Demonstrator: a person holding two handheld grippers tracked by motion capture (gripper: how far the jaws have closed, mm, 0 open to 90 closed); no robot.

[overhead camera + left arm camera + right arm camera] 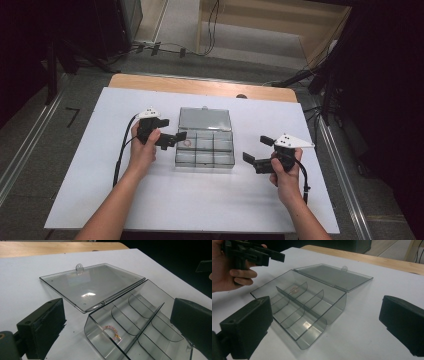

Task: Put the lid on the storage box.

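A clear smoky plastic organizer box (205,150) is seen lying open in the middle of a white board (100,200) laid over a wooden table (200,86), its hinged lid (205,120) folded back flat on the far side. The box is divided into two rows of small compartments, and a small pink and gold chain-like trinket (113,331) is seen resting in the far-row compartment nearest the left gripper (172,134). That gripper is held in the left hand (142,150) just beside the box's left end, its jaws spread apart with nothing between them. The right gripper (257,149) is held in the right hand (285,175) off the box's right end, apart from it, its jaws likewise parted wide and empty.
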